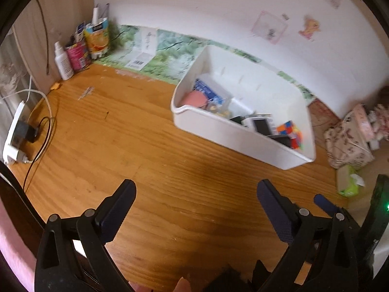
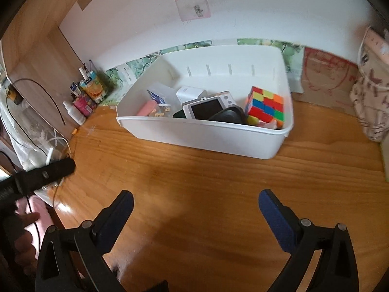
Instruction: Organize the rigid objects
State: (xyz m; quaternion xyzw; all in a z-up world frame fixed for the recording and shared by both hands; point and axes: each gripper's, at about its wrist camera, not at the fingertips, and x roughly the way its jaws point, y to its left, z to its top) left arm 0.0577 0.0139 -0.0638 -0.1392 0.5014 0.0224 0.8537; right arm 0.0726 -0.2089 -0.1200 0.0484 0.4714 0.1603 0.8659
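Nearest to the cameras, both tools stand wide open and hold nothing. The left gripper (image 1: 197, 204) and the right gripper (image 2: 195, 209) each show only bare wooden desk (image 2: 206, 182) between the pads; no loose object lies on the wood in front of them.

Further out, ahead of both, sits the white bin (image 2: 201, 133). From the right gripper it lies straight ahead, its long side running across the view, left to right. From the left gripper it lies ahead and to the right, turned at an angle. So the right hand seems to me the nearer and better lined up — any coming move on the bin would suit it more.

Inside the bin, the objects are gathered along the near wall: a colour cube (image 2: 266, 104) at the right end, a small white camera (image 2: 209, 105) with a dark rounded thing beside it in the middle, a white block behind, and a pink flat piece (image 2: 147, 108) with a clear box at the left end. The far half of the bin is empty.

The sorting looks nearly or fully done.
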